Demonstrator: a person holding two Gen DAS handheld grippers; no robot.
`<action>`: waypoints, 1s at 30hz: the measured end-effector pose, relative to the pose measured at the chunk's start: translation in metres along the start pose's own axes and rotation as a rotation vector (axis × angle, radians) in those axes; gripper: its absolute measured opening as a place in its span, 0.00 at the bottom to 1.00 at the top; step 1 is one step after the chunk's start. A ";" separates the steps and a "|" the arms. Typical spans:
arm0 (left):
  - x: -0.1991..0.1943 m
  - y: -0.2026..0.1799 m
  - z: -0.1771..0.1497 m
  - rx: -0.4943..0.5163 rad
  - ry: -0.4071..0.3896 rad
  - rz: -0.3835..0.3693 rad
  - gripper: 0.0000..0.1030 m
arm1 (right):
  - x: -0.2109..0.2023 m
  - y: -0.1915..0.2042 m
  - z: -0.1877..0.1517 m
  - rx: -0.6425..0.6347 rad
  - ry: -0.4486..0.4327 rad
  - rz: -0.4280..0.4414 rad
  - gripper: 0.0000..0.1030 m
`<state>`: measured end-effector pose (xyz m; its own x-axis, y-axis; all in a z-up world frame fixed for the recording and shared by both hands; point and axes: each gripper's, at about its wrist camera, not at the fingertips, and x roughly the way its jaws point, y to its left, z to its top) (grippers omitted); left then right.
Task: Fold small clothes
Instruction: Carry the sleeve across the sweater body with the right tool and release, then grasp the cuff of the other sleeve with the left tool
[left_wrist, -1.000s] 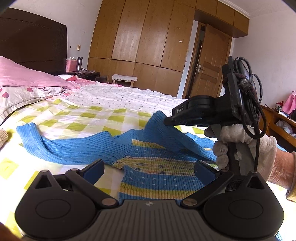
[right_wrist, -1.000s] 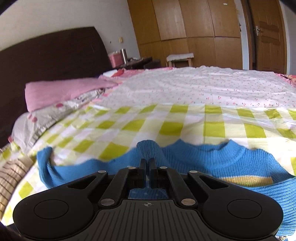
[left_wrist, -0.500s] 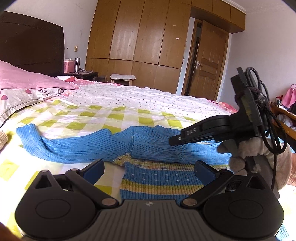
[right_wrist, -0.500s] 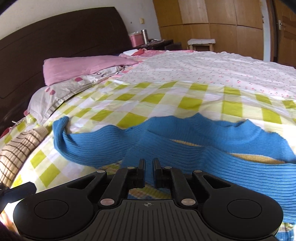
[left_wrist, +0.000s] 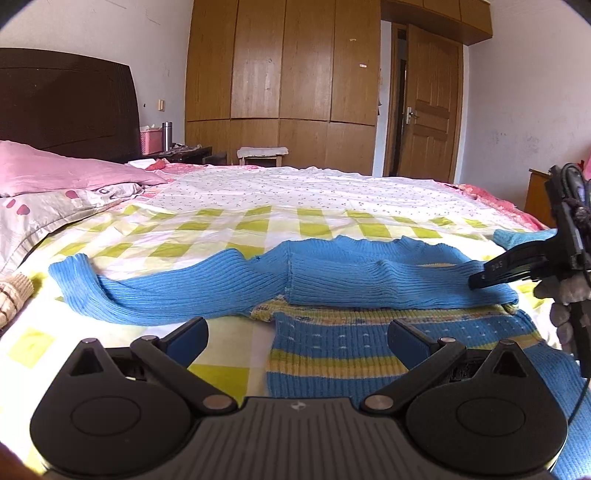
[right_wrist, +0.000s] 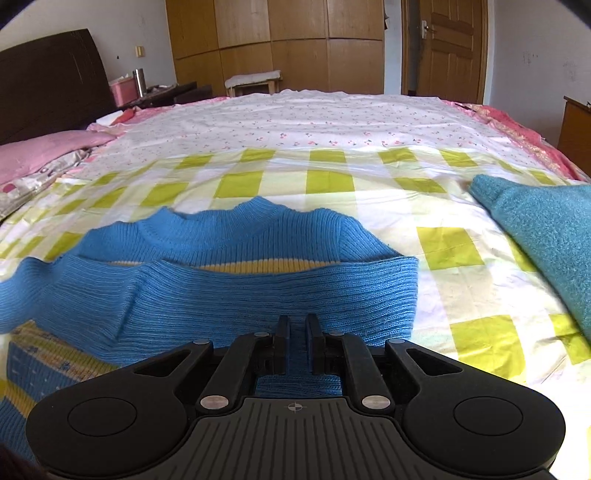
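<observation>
A blue ribbed sweater (left_wrist: 332, 280) with yellow stripes lies flat on the yellow-checked bed sheet (left_wrist: 229, 236). One sleeve (right_wrist: 258, 295) is folded across the chest; the other sleeve (left_wrist: 122, 295) stretches out to the left. My left gripper (left_wrist: 299, 338) hovers open and wide over the sweater's striped lower part, holding nothing. My right gripper (right_wrist: 295, 328) sits over the folded sleeve with its jaws a narrow gap apart, not pinching the cloth. In the left wrist view the right gripper (left_wrist: 480, 280) shows at the right edge, held by a gloved hand (left_wrist: 561, 295).
A teal fleece garment (right_wrist: 546, 236) lies on the sheet to the right. A beige striped garment (left_wrist: 11, 299) sits at the left edge, near pink pillows (left_wrist: 66, 173) and a dark headboard (left_wrist: 66, 107). A wooden wardrobe (left_wrist: 280, 74) and door (left_wrist: 432, 107) stand beyond the bed.
The right gripper carried the sleeve across the chest, let it go and drew back to the right. The sleeve now lies flat. The left gripper stayed nearly in place.
</observation>
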<state>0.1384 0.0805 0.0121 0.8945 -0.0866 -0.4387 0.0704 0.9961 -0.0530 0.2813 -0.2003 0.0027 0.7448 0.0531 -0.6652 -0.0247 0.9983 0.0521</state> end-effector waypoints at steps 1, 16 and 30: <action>0.002 0.003 0.000 -0.002 0.000 0.022 1.00 | -0.005 0.002 -0.002 -0.001 -0.009 0.015 0.11; 0.046 0.119 0.040 -0.101 0.004 0.428 0.96 | -0.055 0.041 -0.027 -0.027 -0.039 0.274 0.11; 0.113 0.180 0.045 -0.340 0.179 0.510 0.17 | -0.062 0.051 -0.036 -0.008 -0.039 0.359 0.11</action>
<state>0.2720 0.2510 -0.0064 0.6885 0.3667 -0.6256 -0.5155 0.8543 -0.0666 0.2098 -0.1520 0.0203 0.7128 0.3996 -0.5764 -0.2943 0.9164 0.2712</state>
